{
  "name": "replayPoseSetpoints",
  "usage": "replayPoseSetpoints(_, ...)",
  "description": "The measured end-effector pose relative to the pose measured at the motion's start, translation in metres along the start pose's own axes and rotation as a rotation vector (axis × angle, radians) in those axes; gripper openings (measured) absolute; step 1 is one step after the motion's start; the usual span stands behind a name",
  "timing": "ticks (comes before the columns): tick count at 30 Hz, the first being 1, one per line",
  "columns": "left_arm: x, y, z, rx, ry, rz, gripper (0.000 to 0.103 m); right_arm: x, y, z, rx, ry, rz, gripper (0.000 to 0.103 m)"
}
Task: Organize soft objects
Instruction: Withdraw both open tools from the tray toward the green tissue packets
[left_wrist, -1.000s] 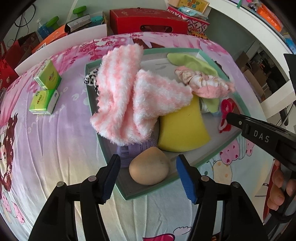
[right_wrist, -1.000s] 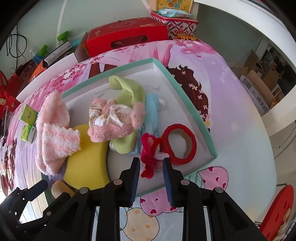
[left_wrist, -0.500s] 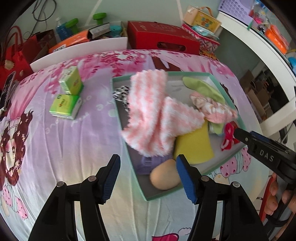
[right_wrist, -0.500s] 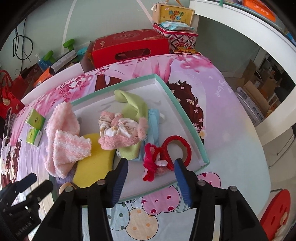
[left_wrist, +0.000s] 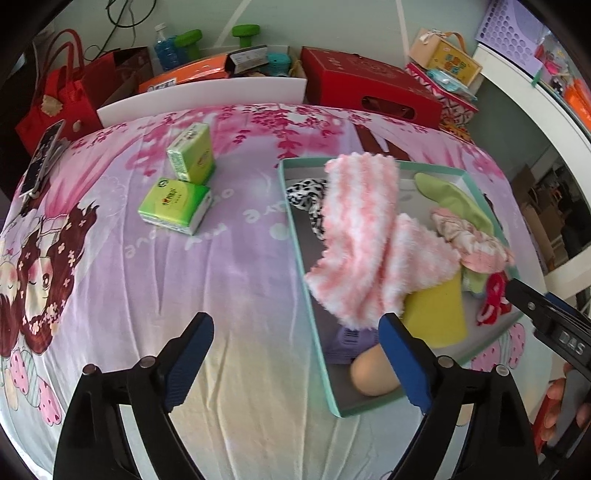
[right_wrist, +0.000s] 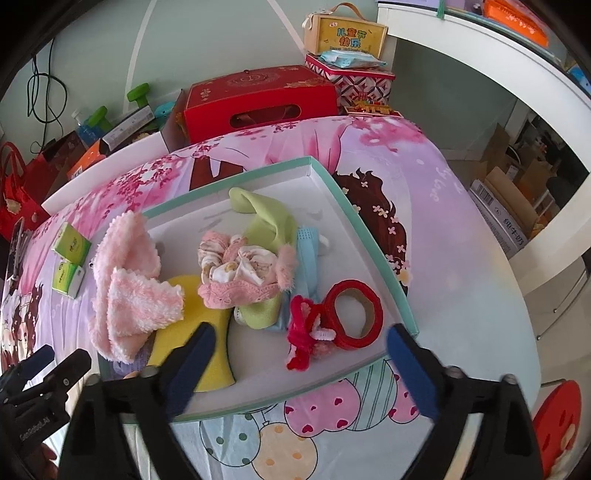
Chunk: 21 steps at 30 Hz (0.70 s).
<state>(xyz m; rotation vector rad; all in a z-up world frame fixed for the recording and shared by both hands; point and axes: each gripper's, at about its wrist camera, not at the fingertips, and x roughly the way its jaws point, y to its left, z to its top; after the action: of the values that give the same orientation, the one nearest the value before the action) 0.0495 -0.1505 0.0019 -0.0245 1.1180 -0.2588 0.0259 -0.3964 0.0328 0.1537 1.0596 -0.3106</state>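
Cloth printed with pink blossoms and cartoon figures is covering the worktop (left_wrist: 229, 280), and a broad bare stretch of it is lying open in the left wrist view, between the two green tissue packs (left_wrist: 183, 199) and the teal-rimmed tray (left_wrist: 301, 236). In the right wrist view the cloth is running clear to the right of the tray's rim (right_wrist: 364, 225), out to the worktop's curved edge. Boxes and bags are crowding the far edge, among them a red box (right_wrist: 258, 99).

Inside the tray, the pink fluffy cloth (left_wrist: 364, 236) is draping over the left wall and partly covering a yellow sponge (left_wrist: 439, 314) and a spotted black-and-white item (left_wrist: 306, 195) that is hard to make out. A tan rounded thing (left_wrist: 369, 374) is sitting in the near corner, half hidden by a blue pad. A green sock (right_wrist: 269, 221), a pink frilly bundle (right_wrist: 240, 273), a red fuzzy piece (right_wrist: 303, 332) and a red ring (right_wrist: 354, 314) are lying toward the right side. Something pale blue under the sock is mostly covered.

The left claw (left_wrist: 297, 363) is spreading wide, pinching nothing, with bare cloth and the tray's rim between its pads. The right claw (right_wrist: 301, 367) is also opening, hovering at the tray's near edge; the red fuzzy piece is lying between its pads, untouched.
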Motion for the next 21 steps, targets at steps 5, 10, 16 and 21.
replayPoseSetpoints(5, 0.003, 0.006, 0.0, -0.024, -0.002, 0.017, 0.099, 0.0, 0.001, 0.0, 0.003, -0.01, 0.004, 0.103)
replayPoseSetpoints(10, 0.003, 0.01, 0.0, -0.032, -0.006, 0.036, 0.099, 0.0, 0.0, 0.0, 0.01, -0.009, 0.001, 0.103)
replayPoseSetpoints(16, 0.004, 0.011, 0.001, -0.03, -0.005, 0.038, 0.099, -0.002, 0.004, 0.0, 0.002, -0.011, 0.003, 0.103)
replayPoseSetpoints(21, 0.002, 0.013, 0.001, -0.028, -0.009, 0.028, 0.099, -0.008, 0.019, 0.002, -0.026, -0.029, 0.021, 0.103)
